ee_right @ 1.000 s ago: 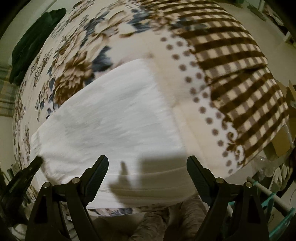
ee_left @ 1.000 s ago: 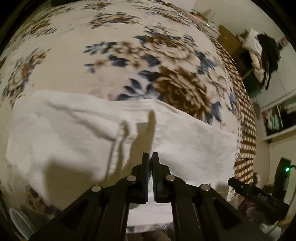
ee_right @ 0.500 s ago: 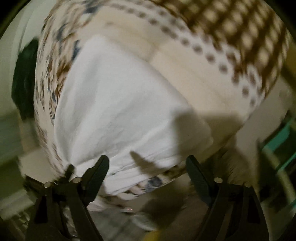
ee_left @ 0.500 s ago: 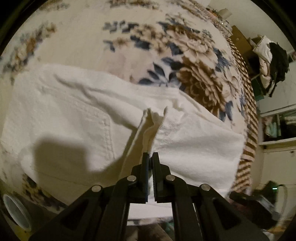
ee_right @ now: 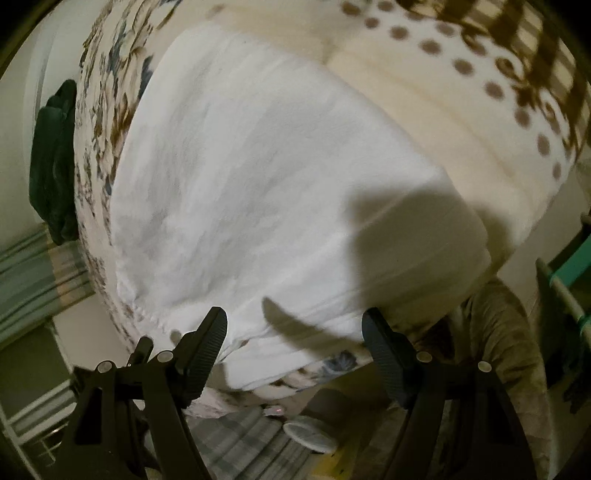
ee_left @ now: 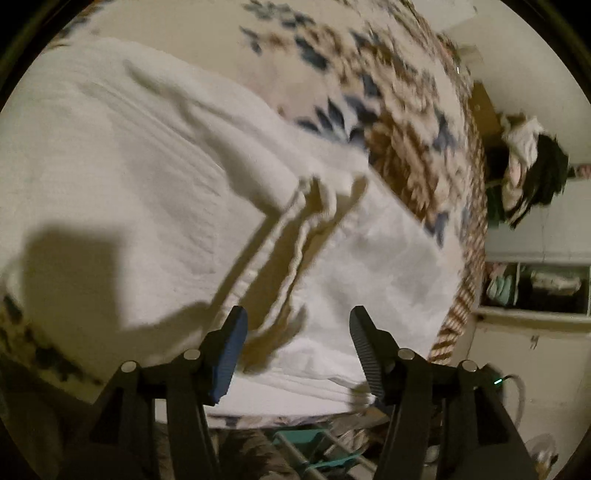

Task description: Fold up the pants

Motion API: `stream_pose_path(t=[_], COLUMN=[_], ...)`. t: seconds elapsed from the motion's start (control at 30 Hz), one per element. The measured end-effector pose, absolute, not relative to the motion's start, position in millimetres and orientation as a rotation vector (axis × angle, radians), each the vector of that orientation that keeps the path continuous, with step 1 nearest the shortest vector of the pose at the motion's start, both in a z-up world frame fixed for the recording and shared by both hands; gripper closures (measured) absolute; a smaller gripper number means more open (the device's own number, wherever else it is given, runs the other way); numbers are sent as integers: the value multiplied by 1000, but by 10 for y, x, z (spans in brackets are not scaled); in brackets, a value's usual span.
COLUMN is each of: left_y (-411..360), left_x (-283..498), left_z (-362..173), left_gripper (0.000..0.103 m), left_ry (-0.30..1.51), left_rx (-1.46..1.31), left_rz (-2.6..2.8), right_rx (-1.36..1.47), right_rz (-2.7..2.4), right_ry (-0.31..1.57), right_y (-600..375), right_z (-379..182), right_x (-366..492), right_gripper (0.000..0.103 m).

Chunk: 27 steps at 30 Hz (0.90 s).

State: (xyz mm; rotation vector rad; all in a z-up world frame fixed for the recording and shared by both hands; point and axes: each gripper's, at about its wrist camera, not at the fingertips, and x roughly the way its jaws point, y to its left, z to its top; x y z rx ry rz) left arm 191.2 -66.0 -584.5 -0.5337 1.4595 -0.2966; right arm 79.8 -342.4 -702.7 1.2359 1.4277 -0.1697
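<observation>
Here, one pair of white pants (ee_left: pixel 155 177), folded and lying flat on a floral blanket (ee_left: pixel 388 85) spread over the bed, near its front edge. Two grippers, both spread wide, neither pinching anything. Left gripper (ee_left: pixel 298 317) poised just above the pants' near edge, where a hemmed, stitched fold (ee_left: pixel 291 236) runs away in raised ridges. Right gripper (ee_right: pixel 294 325) hovering over the smooth end of the same pants (ee_right: pixel 258 166), with the bed's front edge directly below the fingertips. Blanket border on the right-wrist side marked by brown dots (ee_right: pixel 495 90) and a brown check band (ee_right: pixel 535 33). As for containers: an open shelf unit (ee_left: pixel 535 288) against the far wall, holding bundled cloth, count unclear through blur. Above it, a heap of light and dark clothing (ee_left: pixel 532 158). One dark green garment (ee_right: pixel 55 162) hanging beside the bed. A teal rack (ee_left: pixel 314 454) on the floor below the bed edge, and one pale slipper (ee_right: pixel 310 435), blurred.
</observation>
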Motion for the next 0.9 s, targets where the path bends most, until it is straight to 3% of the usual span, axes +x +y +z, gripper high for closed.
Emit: stream_pose_path(t=[0.1,0.13,0.2,0.3,0.47,0.63,0.67,0.73,0.77,0.8,0.9], left_y=[-851,-897,-964,-894,-636,-511,-503,-478,-474,-458,-372], left_x=[1924,1918,1876,1756,1528,1552,1602,1697,1721,1732,1651], left_z=[-6057,-6088,-6069,-5841,-5603,-5885,-6003,-6157,-6168,-6148,-5965], left_gripper=[50,62,99,99,99,98,97,95,94,94,87], left_ry=[1512,1508,1488,1426,1473,1543,1560,1588,1595,1596,1558], left_rx=[-456,-431,-383,-400,-546,-583,-596,-606,-616,-624,-613], left_rz=[-309,-314,-342,-338,-282,-211,-203,-175,-175,-176,-162], right_rx=[1238,1238,1227,1206,1129,1083,1080,1076,1075,1080,1090], right_rz=[-176,-176,-172,-169,-166,-157,-160,-175,-189,-204,-242], right_ry=[1433,1434,1438,1446,1481,1504,1503,1483,1475,1463,1437], right_y=[-3430,-3430,-3423,-3409,-3400,-3371,-3358,-3363,-3375,-3394,-3431], right_z=[-7087,-7096,-7091,-7058,-6985,-6925,-6920,-6901,-6897,-6901,-6898], right_x=[852,858,874,878,910,955,958,941,926,895,803], right_gripper=[25,25,25,25,25,26,29,63,72,88,98])
